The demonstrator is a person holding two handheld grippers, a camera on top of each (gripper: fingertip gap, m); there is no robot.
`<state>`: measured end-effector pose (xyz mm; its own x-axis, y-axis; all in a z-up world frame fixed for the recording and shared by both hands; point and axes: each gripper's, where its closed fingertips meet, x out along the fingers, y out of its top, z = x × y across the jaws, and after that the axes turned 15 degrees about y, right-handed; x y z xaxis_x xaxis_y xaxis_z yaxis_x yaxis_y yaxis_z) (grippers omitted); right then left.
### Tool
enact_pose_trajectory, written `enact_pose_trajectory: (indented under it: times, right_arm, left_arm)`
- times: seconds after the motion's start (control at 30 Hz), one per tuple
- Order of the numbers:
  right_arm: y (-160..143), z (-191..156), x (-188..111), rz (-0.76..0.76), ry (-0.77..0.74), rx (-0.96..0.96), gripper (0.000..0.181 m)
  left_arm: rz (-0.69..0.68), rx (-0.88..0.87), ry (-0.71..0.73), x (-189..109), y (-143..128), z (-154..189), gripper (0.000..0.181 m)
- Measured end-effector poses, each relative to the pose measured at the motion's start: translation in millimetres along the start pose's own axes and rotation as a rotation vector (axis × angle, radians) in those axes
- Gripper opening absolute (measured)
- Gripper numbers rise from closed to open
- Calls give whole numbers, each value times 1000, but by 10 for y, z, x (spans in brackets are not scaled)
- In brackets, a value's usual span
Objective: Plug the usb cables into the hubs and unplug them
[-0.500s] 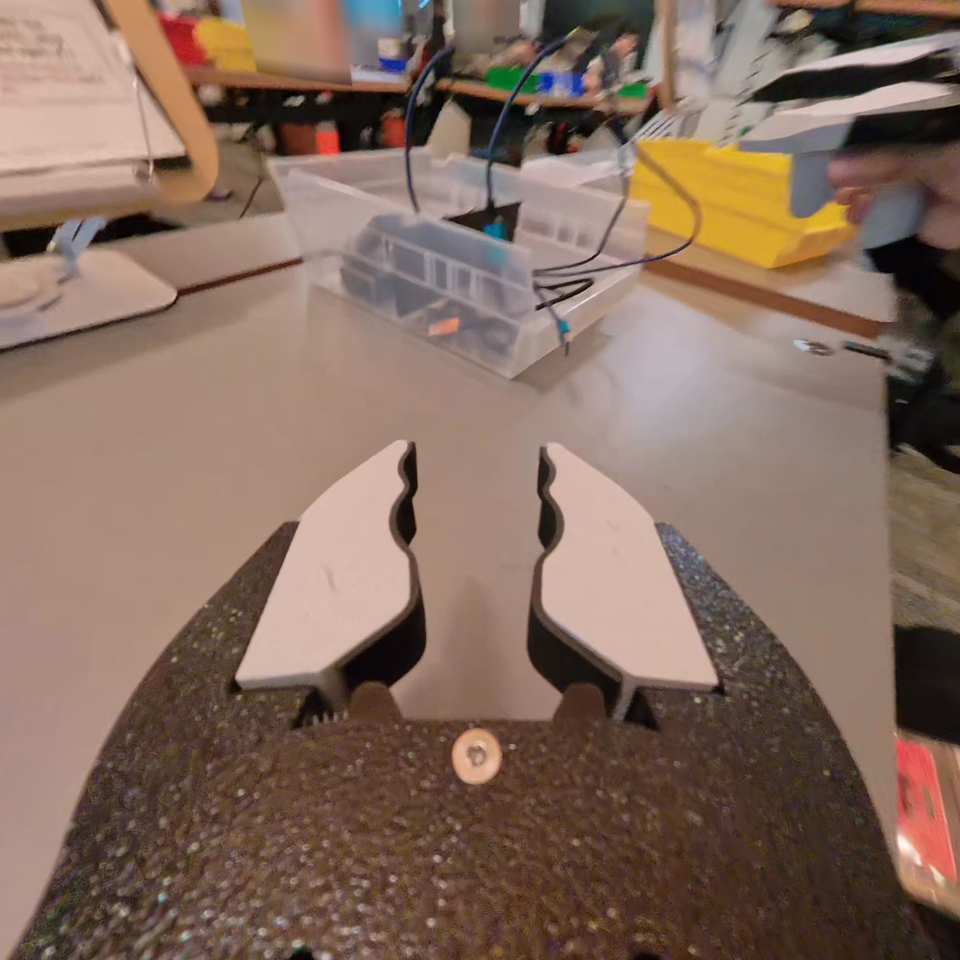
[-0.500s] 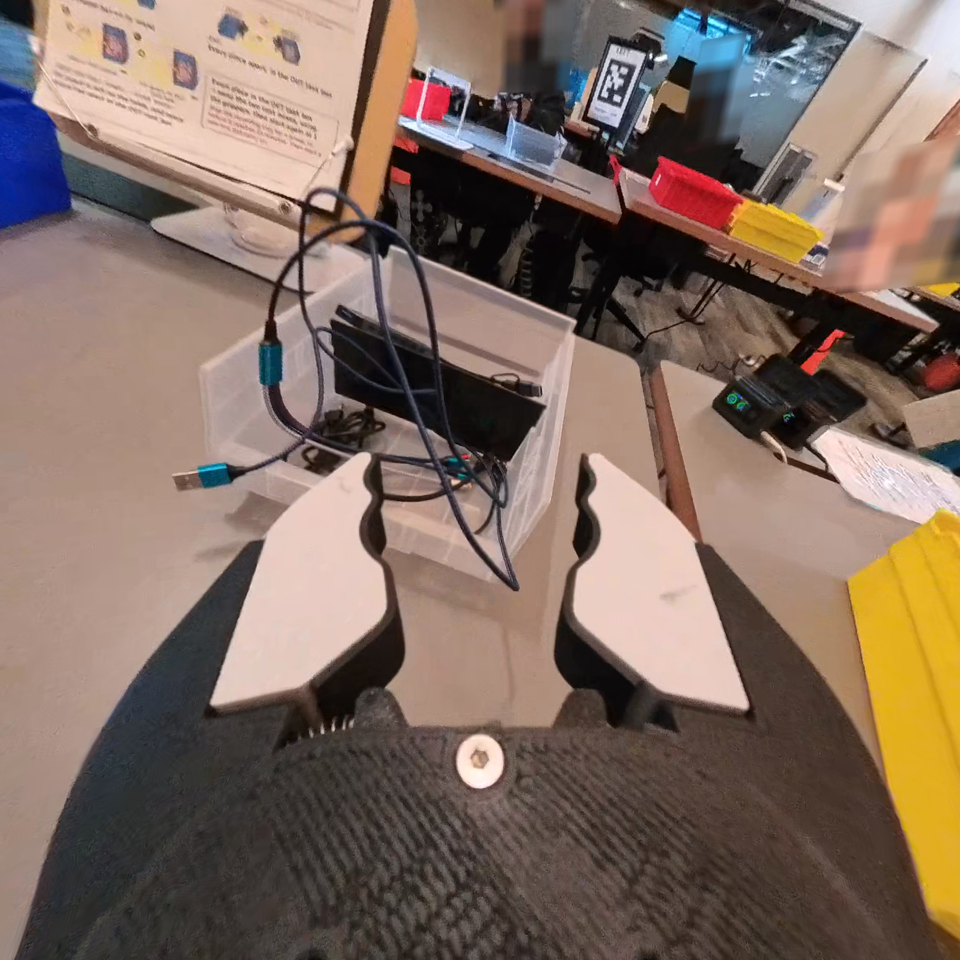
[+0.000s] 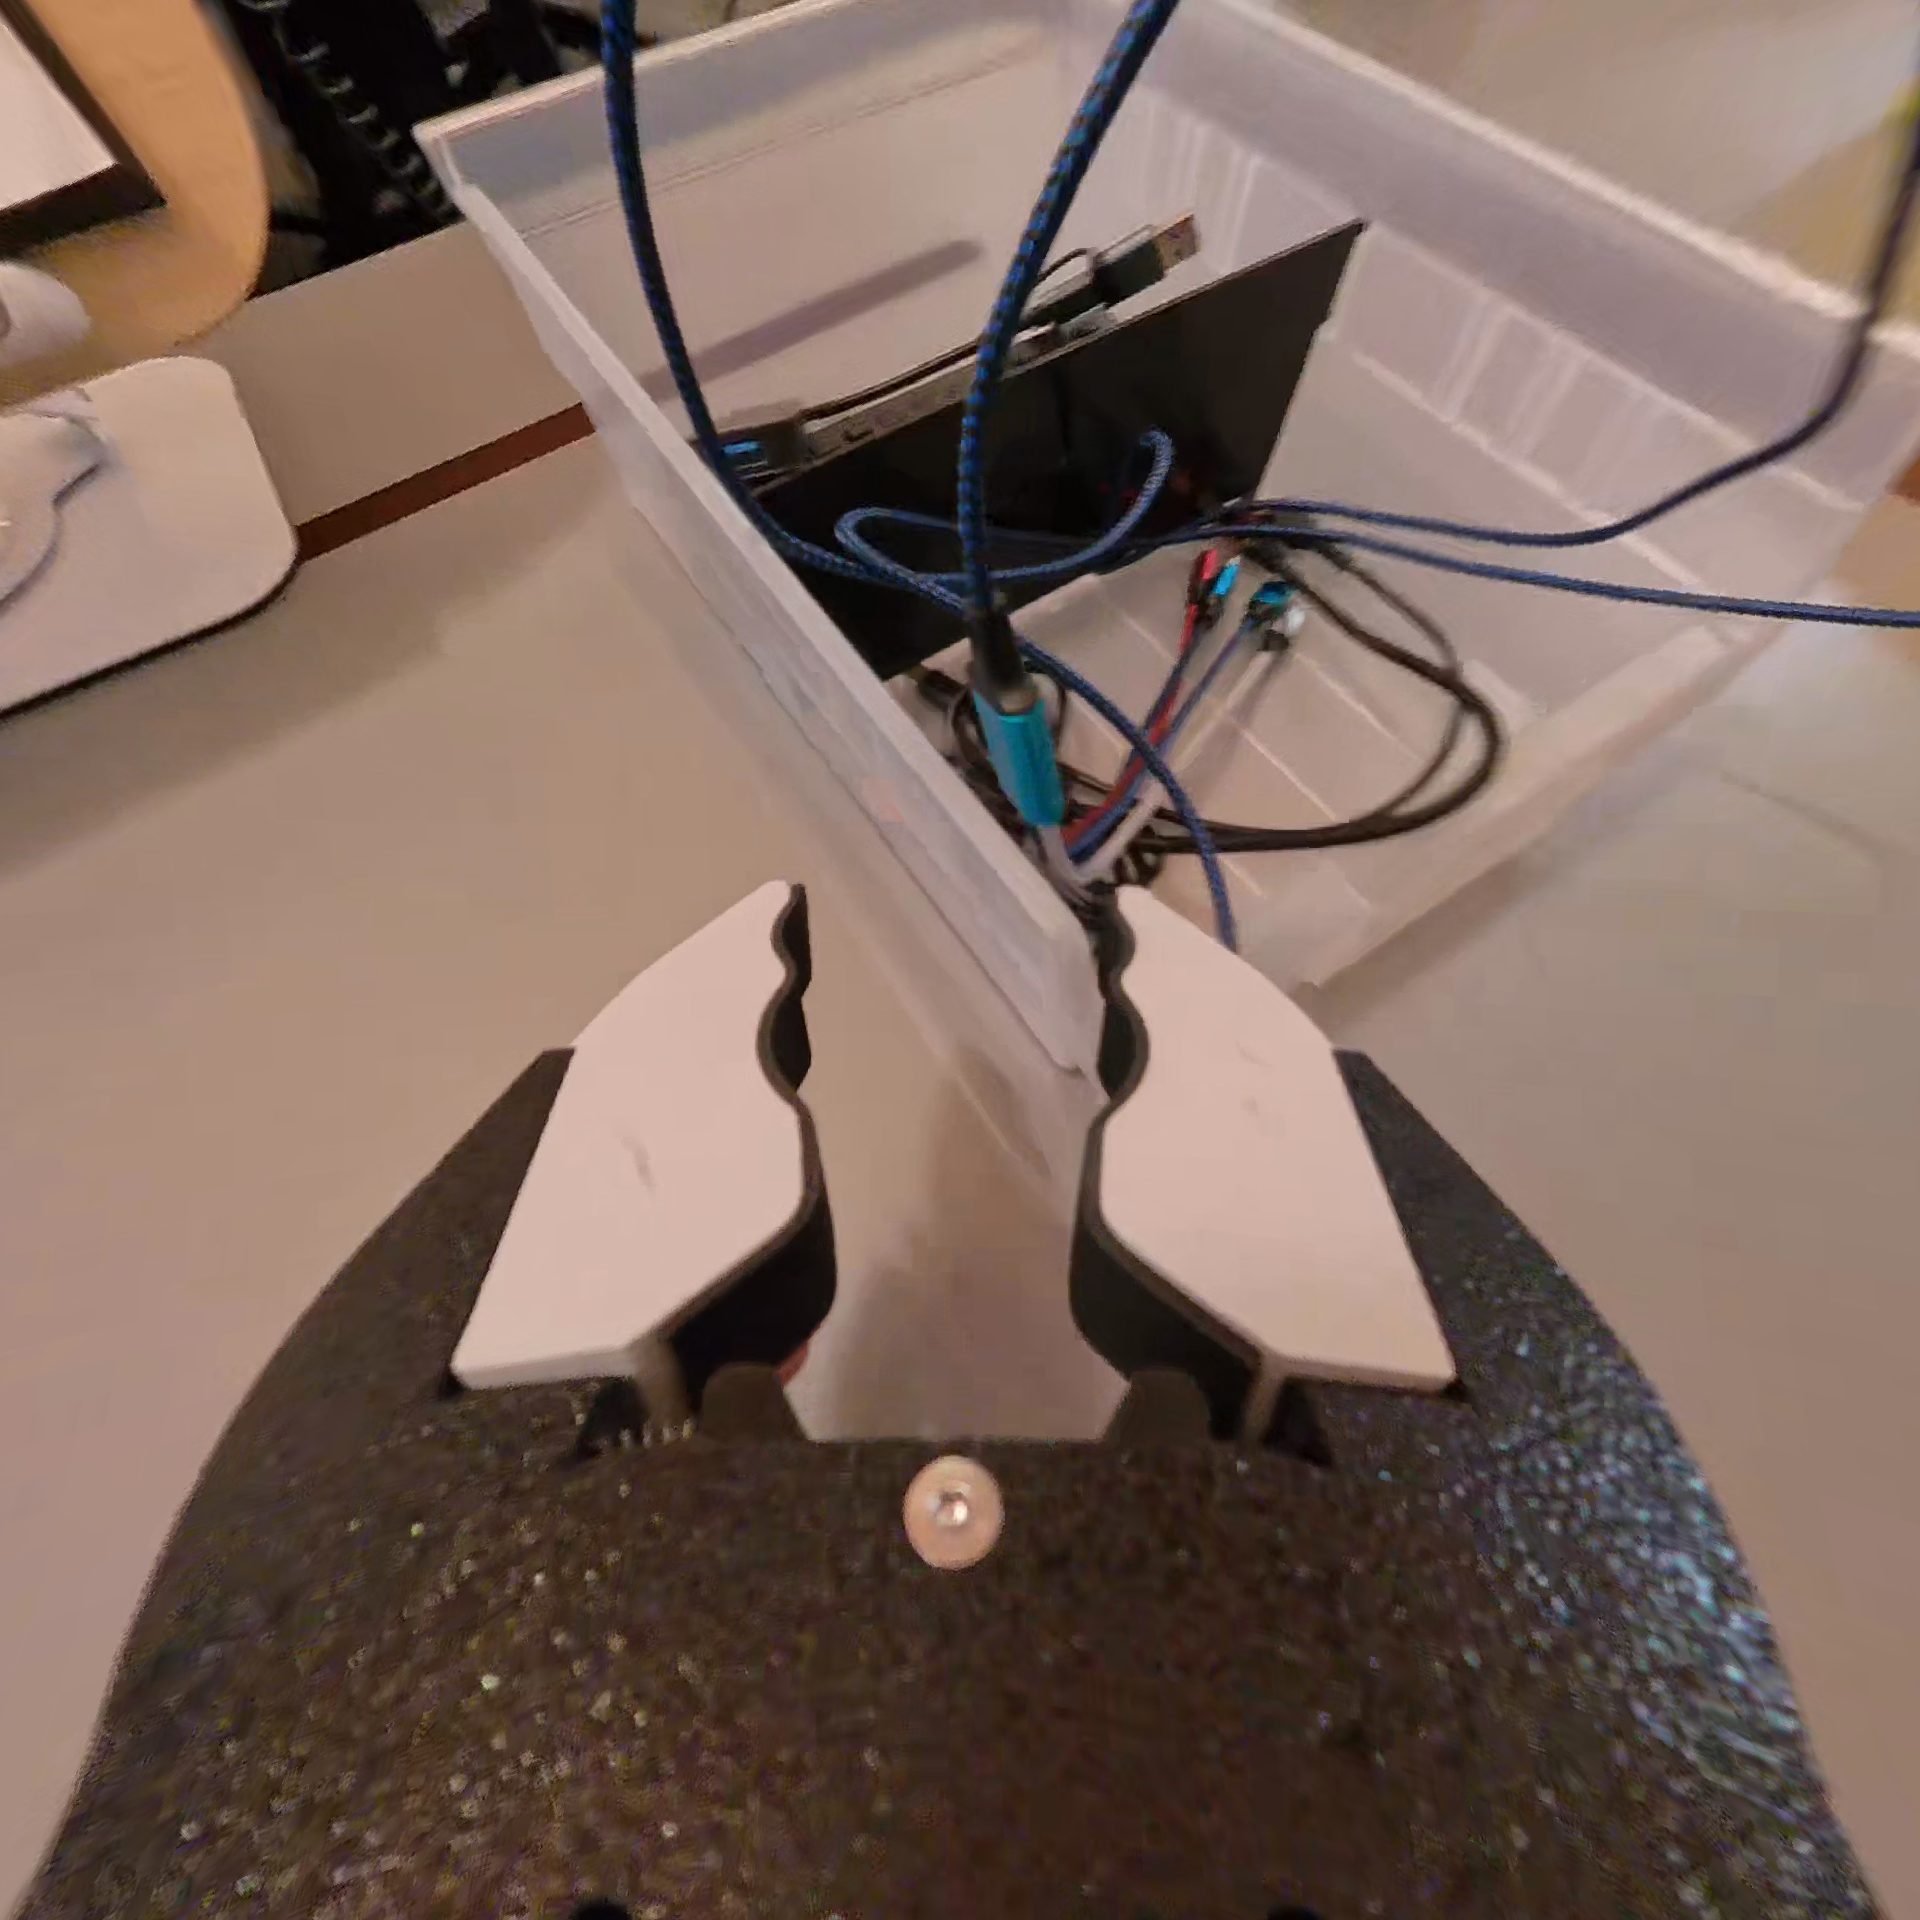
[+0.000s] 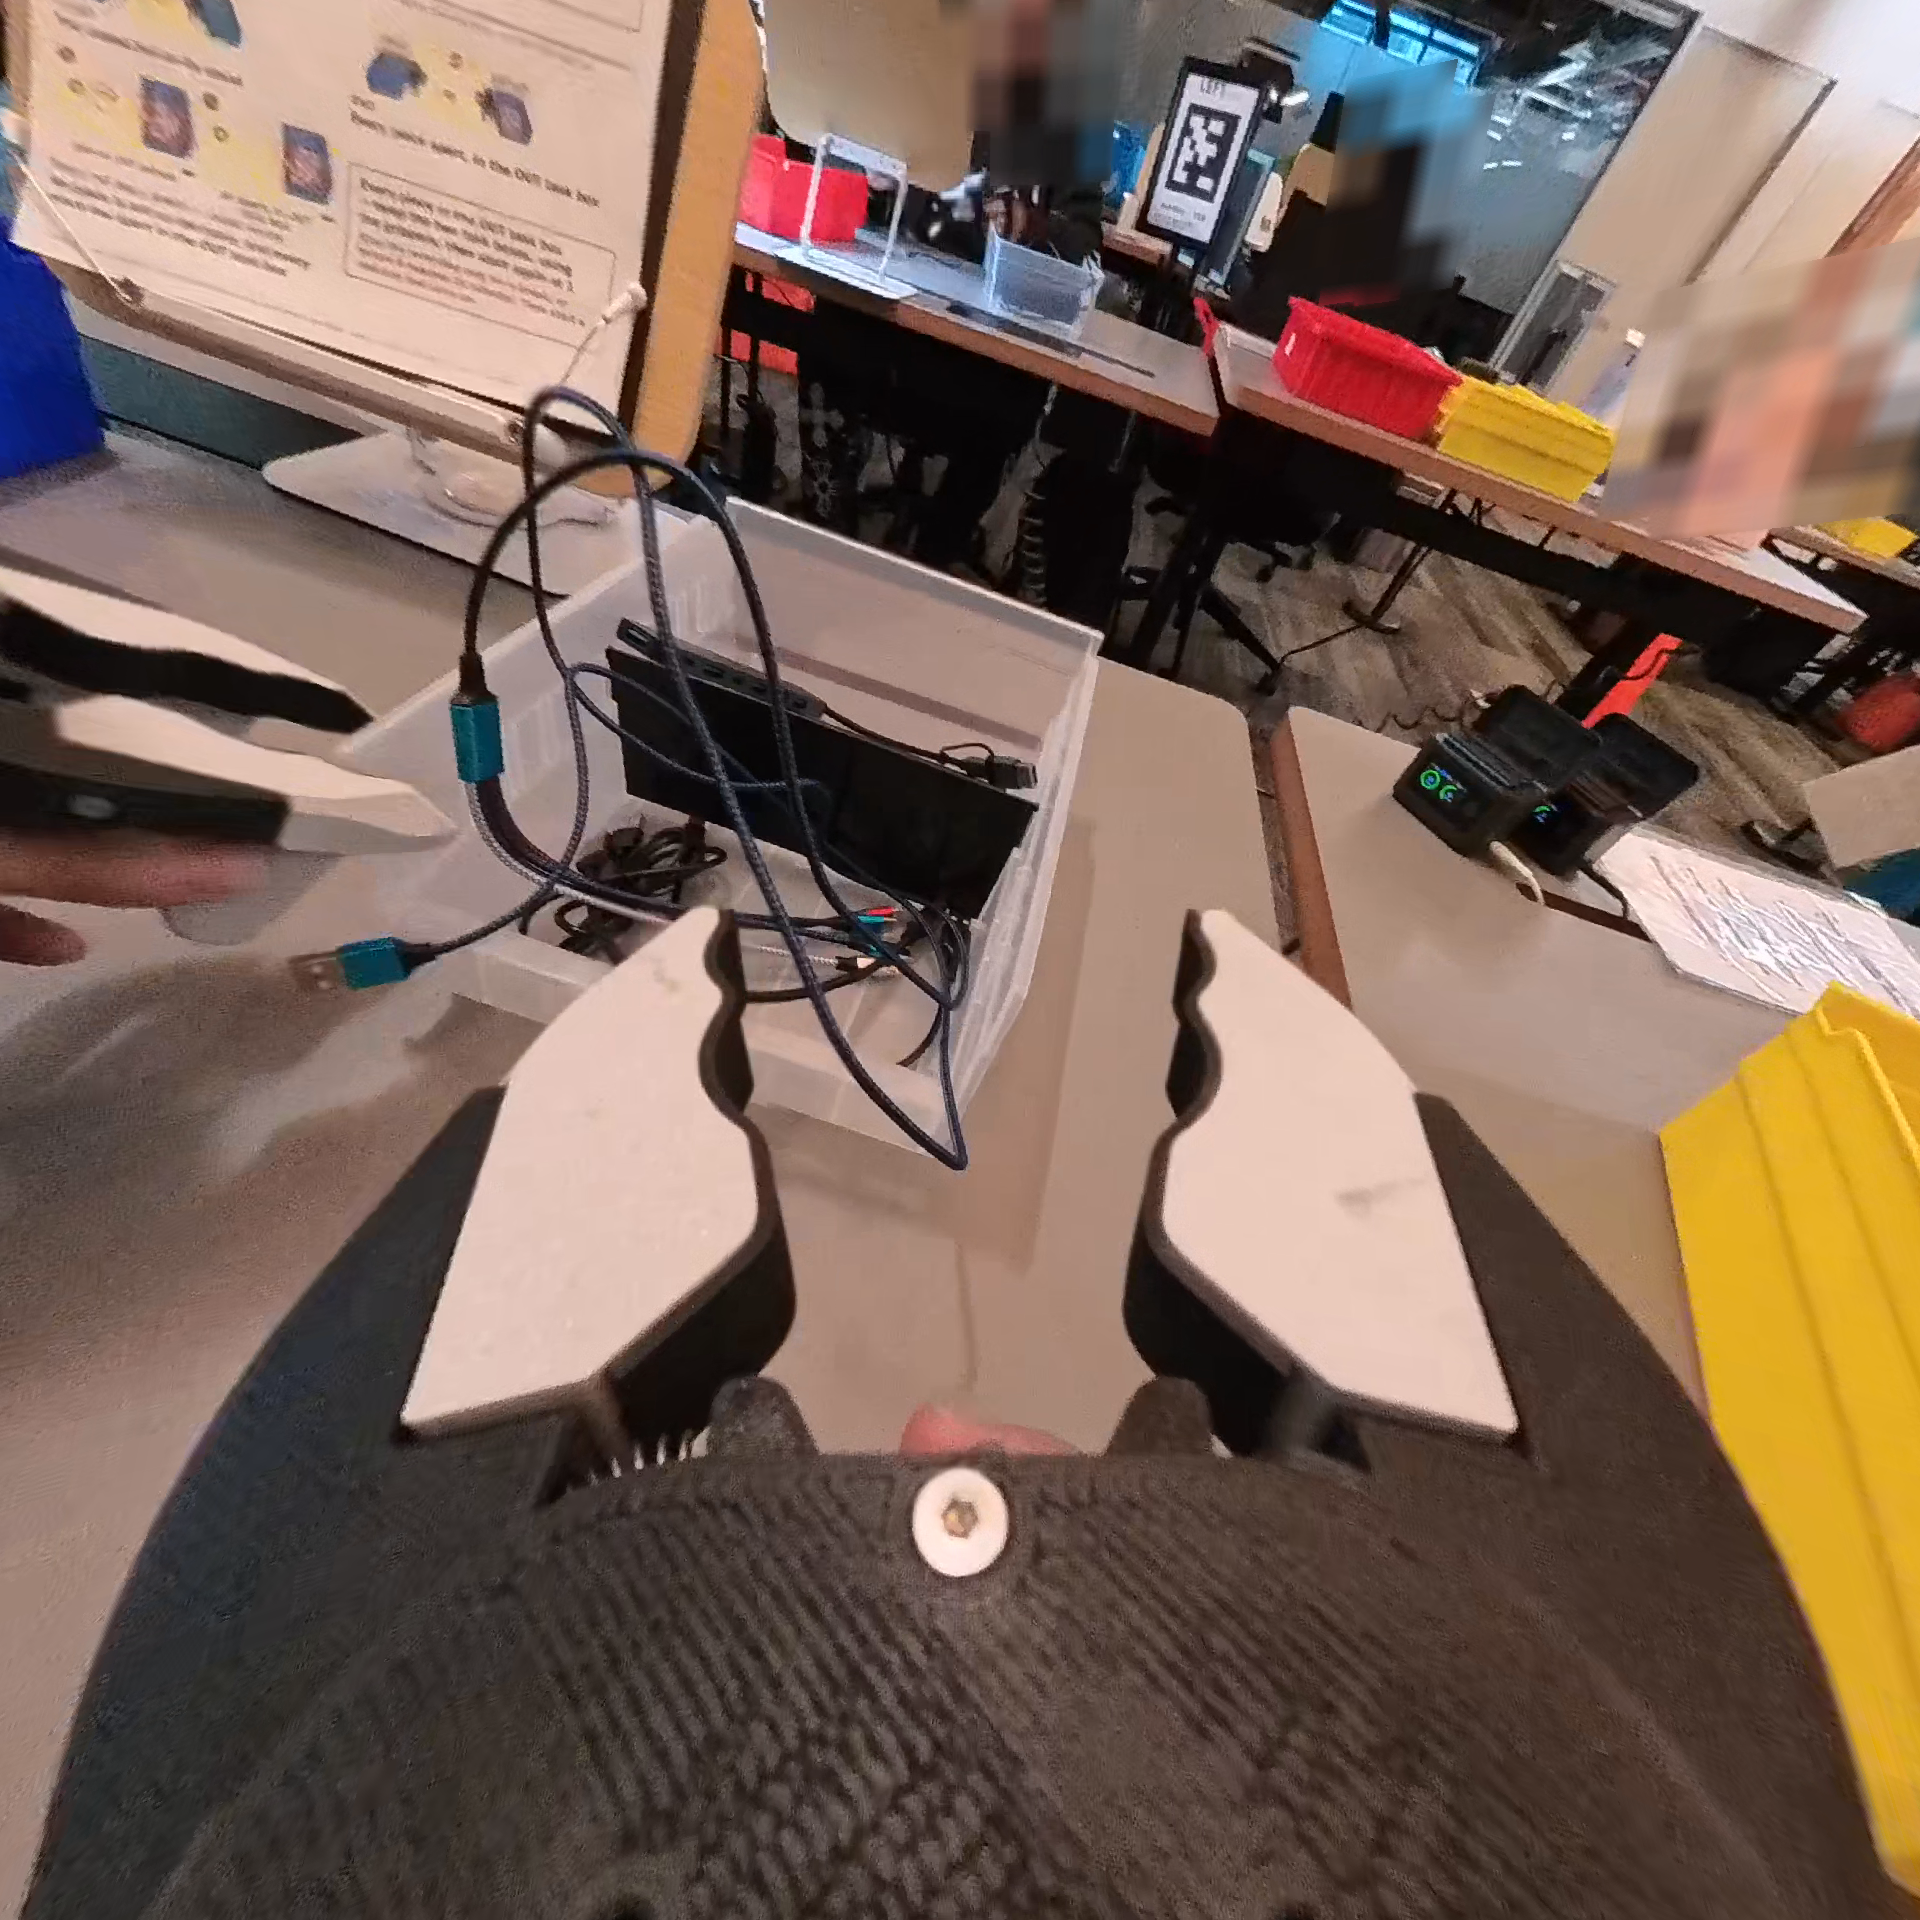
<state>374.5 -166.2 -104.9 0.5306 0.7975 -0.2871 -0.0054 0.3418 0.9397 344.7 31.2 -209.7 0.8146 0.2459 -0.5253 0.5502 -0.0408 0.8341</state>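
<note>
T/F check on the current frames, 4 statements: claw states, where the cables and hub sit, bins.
1. The left claw is shut on a cable. False: it is open, straddling the wall of the clear plastic bin.
2. The right claw is open and holds nothing. True.
3. The flat black hub lies on the bare table. False: it leans inside the bin.
4. A teal-collared USB plug hangs outside the bin. True.

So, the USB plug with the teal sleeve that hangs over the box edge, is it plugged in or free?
Free. The USB plug hangs outside the clear box, bare metal tip showing, apart from the black hub.
</note>
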Motion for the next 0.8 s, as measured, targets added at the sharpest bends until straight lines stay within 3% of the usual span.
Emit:
enact_pose_trajectory:
  times: [0.07,0.2,0.4,0.57,0.8]
  right_arm:
    - [43,-62,17,34,32,3,78]
    - [72,-120,28,41,55,-2,77]
    - [201,-225,-15,74,84,-17,76]
    - [312,-361,-41,99,109,-41,76]
    - [295,-954,320,60,273,-38,79]
  left_arm:
    - [-21,52,30,106,-11,16,51]
    - [-1,187,138,188,17,-79,14]
    - [-19,132,145,158,-100,-535,8]
    - [-38,151,81,-418,-562,-997,8]
    - [-121,156,38,-1703,-1546,-1830,7]
